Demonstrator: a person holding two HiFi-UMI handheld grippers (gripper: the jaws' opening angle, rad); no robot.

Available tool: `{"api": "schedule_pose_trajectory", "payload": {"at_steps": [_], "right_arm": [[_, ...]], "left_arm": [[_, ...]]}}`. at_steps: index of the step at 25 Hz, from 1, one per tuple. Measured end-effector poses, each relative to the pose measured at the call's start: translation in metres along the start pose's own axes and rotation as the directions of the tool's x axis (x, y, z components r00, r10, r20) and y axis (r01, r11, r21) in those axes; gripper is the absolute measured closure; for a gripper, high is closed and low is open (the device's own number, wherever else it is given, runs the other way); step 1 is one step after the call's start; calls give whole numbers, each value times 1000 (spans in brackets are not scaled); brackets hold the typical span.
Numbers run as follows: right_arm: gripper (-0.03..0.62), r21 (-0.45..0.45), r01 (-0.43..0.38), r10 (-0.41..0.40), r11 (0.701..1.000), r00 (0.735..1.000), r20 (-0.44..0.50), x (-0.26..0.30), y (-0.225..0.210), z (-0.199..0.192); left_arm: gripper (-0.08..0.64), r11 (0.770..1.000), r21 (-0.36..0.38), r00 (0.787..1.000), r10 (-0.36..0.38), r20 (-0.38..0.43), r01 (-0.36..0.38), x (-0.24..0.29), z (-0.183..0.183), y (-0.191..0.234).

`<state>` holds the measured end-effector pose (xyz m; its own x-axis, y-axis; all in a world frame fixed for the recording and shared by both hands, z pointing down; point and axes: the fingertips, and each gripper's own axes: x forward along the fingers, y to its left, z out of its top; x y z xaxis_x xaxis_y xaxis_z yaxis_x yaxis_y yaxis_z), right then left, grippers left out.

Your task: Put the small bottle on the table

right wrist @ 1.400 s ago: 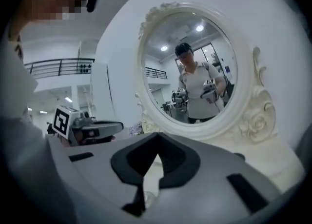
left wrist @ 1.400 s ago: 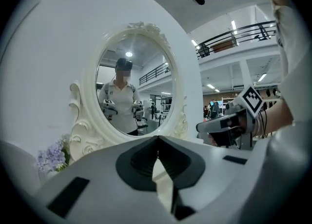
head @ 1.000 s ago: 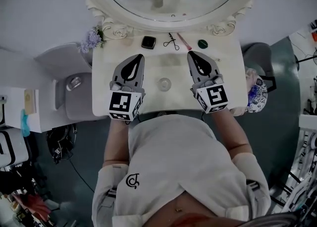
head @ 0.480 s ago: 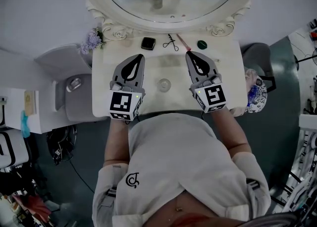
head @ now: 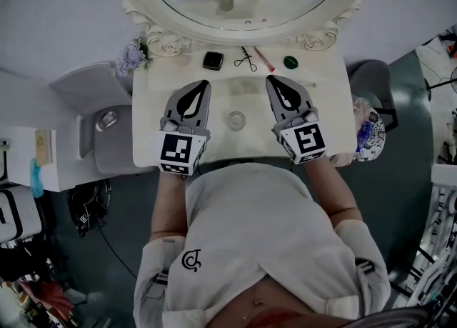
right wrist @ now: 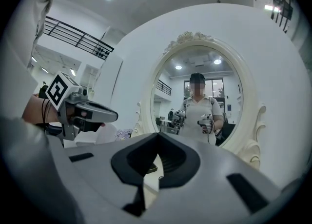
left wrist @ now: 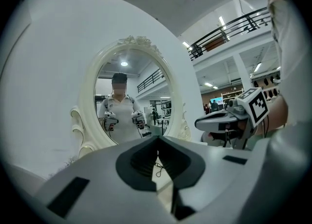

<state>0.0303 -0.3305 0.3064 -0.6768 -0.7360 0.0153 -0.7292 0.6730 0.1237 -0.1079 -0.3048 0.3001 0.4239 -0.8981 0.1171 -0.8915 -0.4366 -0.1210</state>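
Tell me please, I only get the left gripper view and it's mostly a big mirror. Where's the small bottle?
Observer: The head view shows the small bottle standing on the table, between the left gripper and the right gripper.
Operator: Is the right one grabbing anything?
Observer: No. The right gripper view shows its jaws shut together, with nothing between them.
Operator: What else is on the table?
Observer: Near the mirror lie a black square case, a scissors-like tool, a pink stick and a green round thing.
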Motion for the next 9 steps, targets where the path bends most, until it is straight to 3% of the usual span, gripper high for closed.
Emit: {"api": "schedule_pose_trajectory", "payload": {"at_steps": [9], "right_arm": [[587, -27, -5, 5, 1000, 1000, -6, -4, 7, 0]], "left_arm": [[548, 1000, -13, 1000, -20, 8, 20, 1, 1, -9]]}}
